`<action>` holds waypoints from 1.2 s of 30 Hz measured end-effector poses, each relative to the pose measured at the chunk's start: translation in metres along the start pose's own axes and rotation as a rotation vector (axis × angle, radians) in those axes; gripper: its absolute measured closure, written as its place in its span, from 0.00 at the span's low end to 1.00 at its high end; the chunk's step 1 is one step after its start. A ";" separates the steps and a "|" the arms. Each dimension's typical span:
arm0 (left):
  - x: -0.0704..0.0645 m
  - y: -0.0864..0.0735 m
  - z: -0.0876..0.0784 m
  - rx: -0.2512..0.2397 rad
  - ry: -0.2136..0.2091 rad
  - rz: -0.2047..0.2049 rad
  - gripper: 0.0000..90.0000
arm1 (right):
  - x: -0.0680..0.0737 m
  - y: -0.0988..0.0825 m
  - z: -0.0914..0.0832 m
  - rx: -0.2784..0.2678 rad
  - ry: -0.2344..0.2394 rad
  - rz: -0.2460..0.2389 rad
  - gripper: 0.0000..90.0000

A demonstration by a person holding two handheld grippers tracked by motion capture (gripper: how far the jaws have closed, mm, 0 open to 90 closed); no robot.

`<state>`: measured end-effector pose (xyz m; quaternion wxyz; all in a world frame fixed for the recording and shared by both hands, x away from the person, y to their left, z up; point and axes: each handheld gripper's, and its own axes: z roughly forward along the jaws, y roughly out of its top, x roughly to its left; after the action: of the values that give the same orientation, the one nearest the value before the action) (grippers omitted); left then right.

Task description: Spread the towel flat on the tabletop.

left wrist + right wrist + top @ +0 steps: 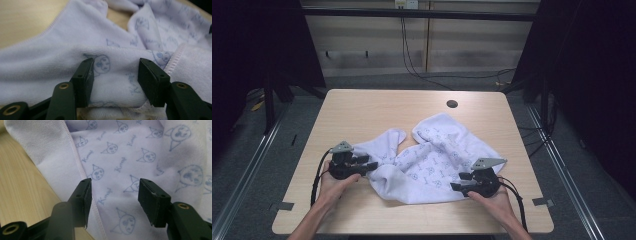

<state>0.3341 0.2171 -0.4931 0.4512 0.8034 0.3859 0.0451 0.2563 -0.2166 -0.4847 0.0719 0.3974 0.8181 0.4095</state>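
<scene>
A pale lilac towel (427,155) with small blue cartoon faces lies crumpled on the near half of the wooden table (377,107). My left gripper (371,162) rests at the towel's left edge, held by a hand. In the left gripper view my left gripper (115,77) is open, with a thick fold of towel (62,37) lying between the jaws. At the towel's near right corner is my right gripper (457,182). In the right gripper view my right gripper (113,200) stands open over the flat printed towel (140,150) close to its hemmed edge.
A dark round hole (452,104) sits in the table's far right part. Bare wood (20,190) lies beside the towel's hem. Cables hang down the wall behind the table, and dark floor surrounds it.
</scene>
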 end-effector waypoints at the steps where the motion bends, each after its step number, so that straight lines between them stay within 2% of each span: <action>1: 0.000 0.000 0.000 0.000 0.000 0.000 0.63 | 0.000 0.000 0.000 0.000 0.000 0.000 0.50; 3: -0.005 -0.003 0.001 0.019 0.001 0.039 0.78 | -0.001 -0.005 0.004 0.032 -0.001 -0.018 0.48; 4: -0.009 -0.003 0.002 0.029 0.019 0.072 0.78 | -0.001 -0.005 0.004 0.032 -0.001 -0.018 0.48; 5: -0.012 -0.003 0.001 0.035 0.019 0.079 0.87 | -0.002 -0.005 0.006 0.044 -0.028 -0.031 0.47; 6: -0.014 -0.004 0.000 0.043 0.013 0.088 0.88 | -0.002 -0.006 0.007 0.053 -0.045 -0.040 0.47; 8: -0.015 -0.005 -0.002 0.045 0.007 0.082 0.89 | -0.002 -0.006 0.007 0.065 -0.062 -0.037 0.47; 9: -0.017 -0.006 -0.003 0.052 0.002 0.088 0.90 | -0.004 -0.009 0.009 0.077 -0.080 -0.051 0.52; 11: -0.022 -0.009 -0.007 0.059 -0.020 0.079 0.90 | -0.006 -0.008 0.009 0.080 -0.097 -0.039 0.56; 12: -0.028 -0.013 -0.010 0.067 -0.043 0.082 0.90 | -0.006 -0.007 0.010 0.084 -0.109 -0.048 0.61; 13: -0.032 -0.014 -0.012 0.066 -0.047 0.084 0.90 | -0.007 -0.007 0.010 0.092 -0.140 -0.073 0.63; 14: -0.032 -0.014 -0.012 0.066 -0.047 0.084 0.90 | -0.009 -0.006 0.009 0.095 -0.153 -0.067 0.68; 15: -0.041 -0.016 -0.015 0.069 -0.069 0.094 0.90 | -0.013 -0.005 0.009 0.090 -0.154 -0.061 0.74; 17: -0.046 -0.017 -0.016 0.074 -0.074 0.094 0.89 | -0.023 -0.002 0.009 0.086 -0.168 -0.036 0.84; 18: -0.056 -0.019 -0.016 0.088 -0.107 0.104 0.89 | -0.032 -0.001 0.009 0.080 -0.168 -0.012 0.90; 20: -0.062 -0.021 -0.016 0.095 -0.116 0.109 0.88 | -0.044 0.002 0.010 0.071 -0.161 0.032 0.96; 21: -0.066 -0.022 -0.015 0.107 -0.133 0.118 0.88 | -0.044 0.002 0.010 0.071 -0.161 0.032 0.96; 22: -0.074 -0.023 -0.013 0.116 -0.159 0.125 0.86 | -0.060 0.006 0.013 0.050 -0.152 0.091 0.98; 23: -0.074 -0.023 -0.013 0.116 -0.159 0.125 0.85 | -0.060 0.006 0.013 0.050 -0.152 0.091 0.98; 24: -0.077 -0.022 -0.012 0.127 -0.189 0.125 0.84 | -0.072 0.012 0.017 0.033 -0.170 0.104 0.99; 25: -0.083 -0.022 -0.009 0.132 -0.210 0.134 0.84 | -0.076 0.014 0.019 0.035 -0.176 0.113 0.99; 29: -0.089 -0.022 -0.007 0.141 -0.240 0.140 0.80 | -0.097 0.030 0.030 0.032 -0.233 0.130 0.99; 30: -0.091 -0.019 -0.007 0.140 -0.259 0.150 0.78 | -0.102 0.035 0.034 0.025 -0.248 0.136 0.98; 31: -0.091 -0.019 -0.007 0.140 -0.259 0.150 0.76 | -0.106 0.037 0.037 0.017 -0.249 0.140 0.96; 32: -0.089 -0.015 -0.013 0.085 -0.244 0.124 0.72 | -0.108 0.039 0.039 0.011 -0.248 0.158 0.91; 33: -0.089 -0.015 -0.013 0.085 -0.244 0.124 0.66 | -0.108 0.039 0.039 0.011 -0.248 0.158 0.91; 34: -0.080 -0.010 -0.021 0.041 -0.204 0.085 0.60 | -0.107 0.042 0.041 0.006 -0.233 0.157 0.73; 35: -0.073 -0.008 -0.025 0.020 -0.192 0.071 0.60 | -0.104 0.042 0.041 0.016 -0.230 0.165 0.67; 36: -0.073 -0.008 -0.025 0.020 -0.192 0.071 0.59 | -0.100 0.043 0.039 0.022 -0.220 0.170 0.64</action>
<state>0.2678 0.1886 -0.4638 0.4762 0.8217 0.3125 -0.0198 0.3662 -0.2484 -0.5000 0.1218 0.5088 0.7730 0.3589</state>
